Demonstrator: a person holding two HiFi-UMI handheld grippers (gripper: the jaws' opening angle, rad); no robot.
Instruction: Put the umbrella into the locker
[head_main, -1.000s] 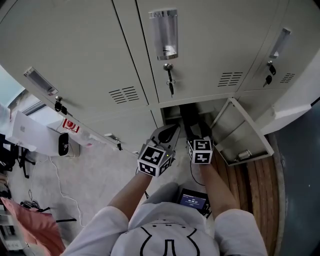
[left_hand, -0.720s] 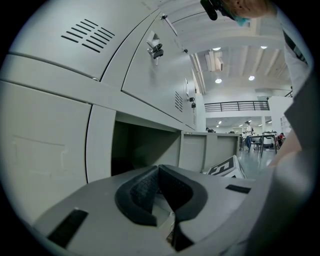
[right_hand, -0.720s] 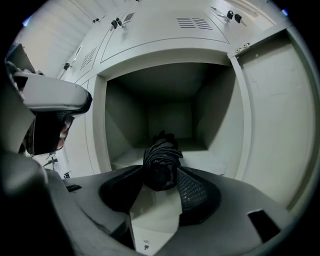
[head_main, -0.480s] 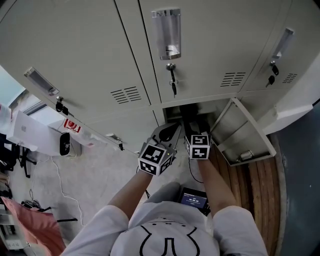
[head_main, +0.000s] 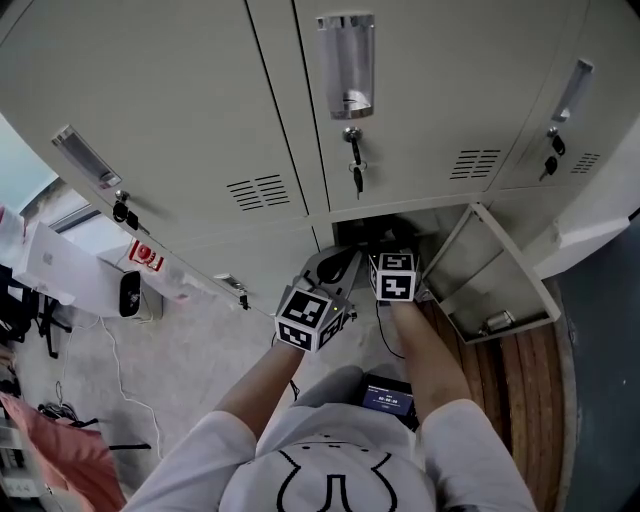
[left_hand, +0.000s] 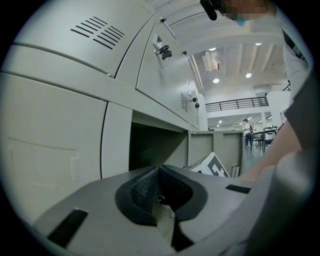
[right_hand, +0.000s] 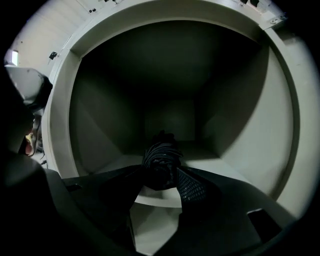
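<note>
A folded black umbrella points straight into the open bottom locker, just over its front sill. My right gripper is shut on the umbrella's near end; its jaws have just been closing round it. In the head view the right gripper's marker cube sits at the locker's dark opening, and the umbrella is hidden behind it. The locker door hangs open to the right. Left of the opening, my left gripper hangs shut with nothing in it.
Shut locker doors with keys in their locks rise above and beside the opening. Wooden floor boards run at the right. A small screen device sits at the person's waist. A distant person stands in the hall.
My right gripper has gone forward with the umbrella, up to the locker's opening. The left gripper has stayed where it was.
</note>
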